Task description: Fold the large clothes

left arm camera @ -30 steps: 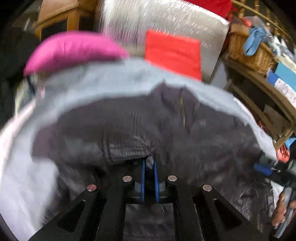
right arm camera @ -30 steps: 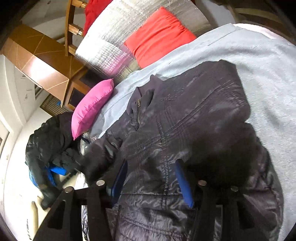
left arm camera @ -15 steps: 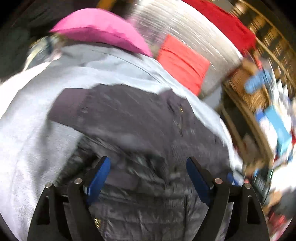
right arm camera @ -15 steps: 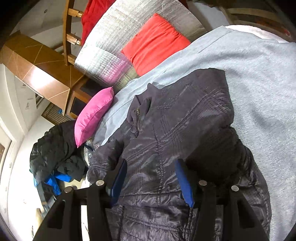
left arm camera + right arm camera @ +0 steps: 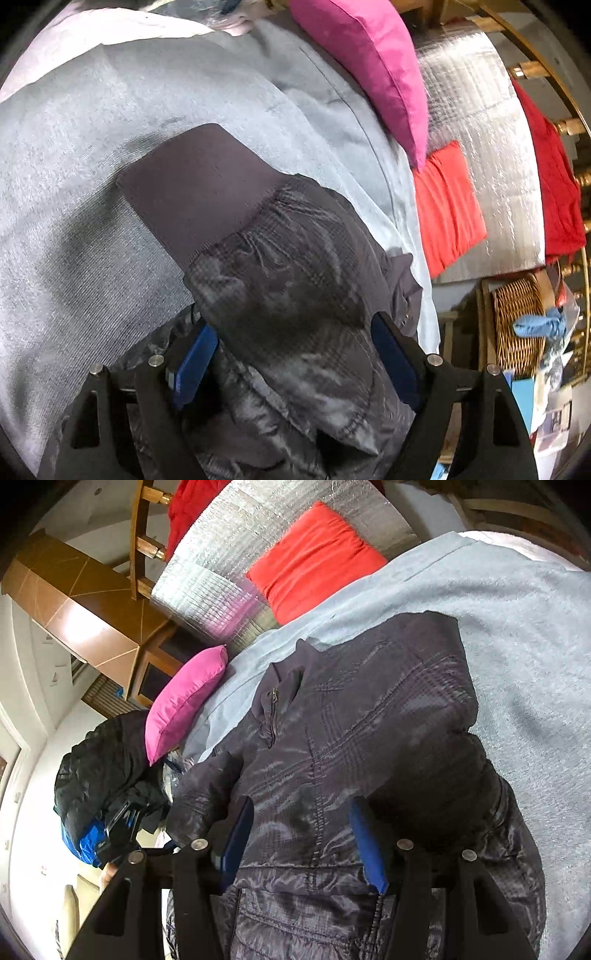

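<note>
A dark, shiny quilted jacket (image 5: 332, 738) lies face up on the grey-blue bedspread (image 5: 517, 646), collar toward the cushions. One sleeve is folded over its right side. In the left wrist view the other sleeve (image 5: 295, 288), ending in a plain knit cuff (image 5: 195, 184), stretches away from me. My left gripper (image 5: 293, 354) straddles it. Its jaws stand wide and are closing, the sleeve lies between the pads, and the pads do not pinch it. My right gripper (image 5: 303, 843) is half open over the flat jacket front, with smooth fabric filling the gap.
A pink pillow (image 5: 369, 62) and a red cushion (image 5: 314, 557) lean on a silver quilted mat (image 5: 480, 147) at the bed's head. A black puffy coat (image 5: 99, 760) is piled beside the bed. A wicker basket (image 5: 517, 325) sits on a shelf at the side.
My left gripper was shut on jacket fabric. It let go, opened wide, rolled and swung sideways, and now sits over the sleeve near its cuff. The right gripper stayed put.
</note>
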`<action>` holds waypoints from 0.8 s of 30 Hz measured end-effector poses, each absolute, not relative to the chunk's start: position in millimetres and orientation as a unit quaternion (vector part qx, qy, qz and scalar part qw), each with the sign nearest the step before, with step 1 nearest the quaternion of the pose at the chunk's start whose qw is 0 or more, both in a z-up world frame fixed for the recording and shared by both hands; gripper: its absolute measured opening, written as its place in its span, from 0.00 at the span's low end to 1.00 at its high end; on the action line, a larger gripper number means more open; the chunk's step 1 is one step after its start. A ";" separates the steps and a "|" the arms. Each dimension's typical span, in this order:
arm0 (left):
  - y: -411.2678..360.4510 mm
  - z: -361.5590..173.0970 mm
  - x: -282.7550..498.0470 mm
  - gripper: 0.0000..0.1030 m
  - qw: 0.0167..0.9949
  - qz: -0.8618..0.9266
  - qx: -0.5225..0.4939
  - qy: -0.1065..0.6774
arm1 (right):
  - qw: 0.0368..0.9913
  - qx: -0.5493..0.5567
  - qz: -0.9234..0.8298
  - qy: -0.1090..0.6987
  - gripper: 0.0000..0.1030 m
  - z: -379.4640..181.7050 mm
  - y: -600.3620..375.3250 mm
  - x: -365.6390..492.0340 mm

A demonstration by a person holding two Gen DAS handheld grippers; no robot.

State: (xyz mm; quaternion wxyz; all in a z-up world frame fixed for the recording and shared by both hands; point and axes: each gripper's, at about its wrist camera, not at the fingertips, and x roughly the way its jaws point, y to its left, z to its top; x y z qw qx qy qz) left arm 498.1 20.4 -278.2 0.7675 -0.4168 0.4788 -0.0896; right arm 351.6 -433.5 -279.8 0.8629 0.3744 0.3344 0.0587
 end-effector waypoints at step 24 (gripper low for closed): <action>39.5 -255.7 506.3 0.58 0.782 -0.057 -0.385 0.487 | 0.867 0.378 0.029 0.322 0.57 -279.5 -463.6 325.3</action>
